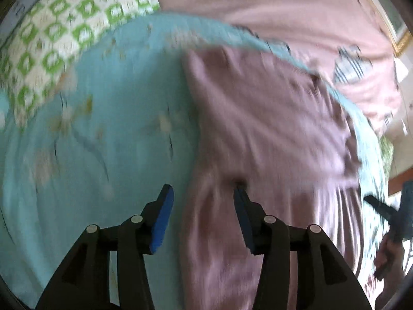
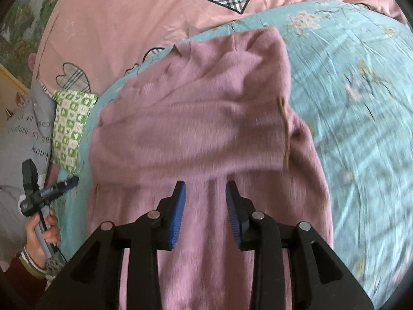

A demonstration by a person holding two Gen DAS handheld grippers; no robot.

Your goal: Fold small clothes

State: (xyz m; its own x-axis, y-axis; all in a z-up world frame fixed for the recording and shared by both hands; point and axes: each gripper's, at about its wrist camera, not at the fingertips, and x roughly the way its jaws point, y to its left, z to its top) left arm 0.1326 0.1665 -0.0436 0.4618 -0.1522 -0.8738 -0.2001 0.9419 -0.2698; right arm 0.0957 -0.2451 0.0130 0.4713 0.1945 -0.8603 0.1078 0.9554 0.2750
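Note:
A mauve knitted sweater (image 2: pixel 196 118) lies on a teal flowered blanket (image 2: pixel 361 118), its upper part doubled over the lower part. My right gripper (image 2: pixel 205 186) hovers over the fold's near edge, jaws apart, with only flat fabric beneath. In the blurred left wrist view the sweater (image 1: pixel 268 129) fills the right half. My left gripper (image 1: pixel 203 191) stands open at the garment's left edge, its right finger (image 1: pixel 241 199) over the cloth and its left finger (image 1: pixel 165 206) over the blanket (image 1: pixel 108 134). Each view shows the other gripper at its side edge, held in a hand.
A pink duvet with plaid hearts (image 2: pixel 124 20) lies beyond the blanket. A green-and-white patterned pillow (image 2: pixel 72 124) and a grey cushion with lettering (image 2: pixel 25 134) sit at the left. The pillow (image 1: pixel 64 41) shows top left in the left wrist view. A person's hand and striped cuff (image 2: pixel 38 235) are low on the left.

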